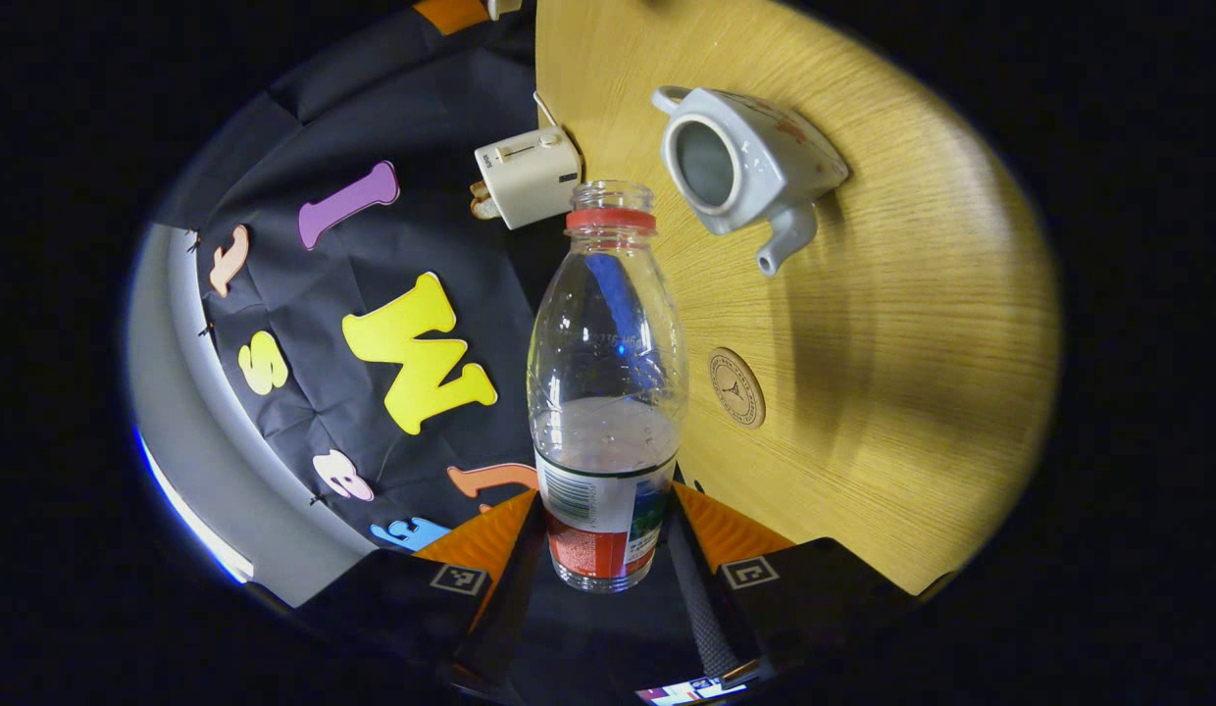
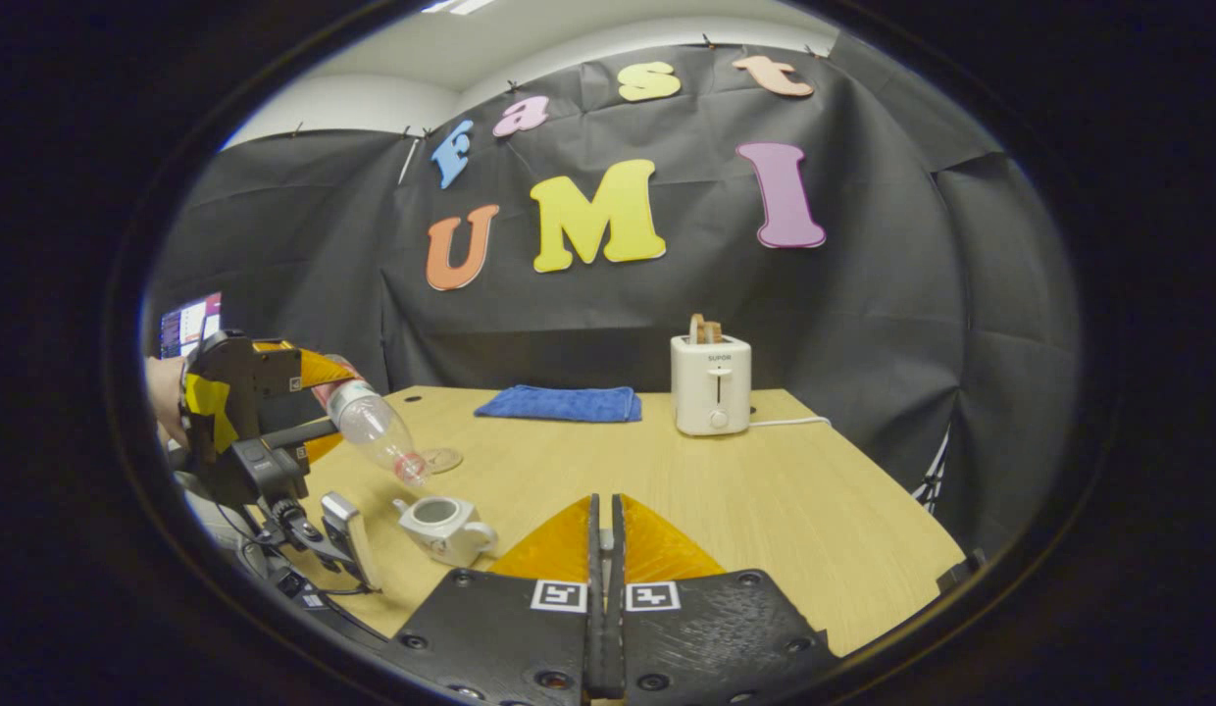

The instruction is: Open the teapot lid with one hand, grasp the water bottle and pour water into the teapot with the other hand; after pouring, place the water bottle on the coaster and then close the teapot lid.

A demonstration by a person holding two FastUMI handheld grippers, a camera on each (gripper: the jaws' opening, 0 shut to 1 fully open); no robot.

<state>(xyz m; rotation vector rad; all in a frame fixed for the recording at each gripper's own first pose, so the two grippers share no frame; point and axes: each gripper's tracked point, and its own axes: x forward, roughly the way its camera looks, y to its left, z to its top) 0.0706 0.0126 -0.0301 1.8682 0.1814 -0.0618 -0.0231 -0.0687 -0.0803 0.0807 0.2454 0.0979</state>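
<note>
Teapot first: your pale grey ceramic teapot (image 1: 740, 162) sits lidless on the light wooden counter (image 1: 912, 392), at about one o'clock from the bottle mouth in the left gripper view, its round opening facing the camera. Your left gripper (image 1: 608, 549) has its jaws clamped on the labelled lower body of the clear plastic water bottle with the red neck ring (image 1: 608, 392), uncapped and roughly a third full. In the right gripper view that bottle is tilted neck-down above and just to eleven o'clock of the teapot, with the small round brown coaster (image 2: 441, 459) just beyond it. Your right gripper (image 2: 605, 549) shows its jaws pressed together on nothing; I cannot see the lid. The risk now is aim: the mouth looks offset from the small opening, so tipping further could send water onto the counter, or towards the white toaster (image 2: 711, 382) and blue folded cloth (image 2: 559, 403) if you swing wide.
</note>
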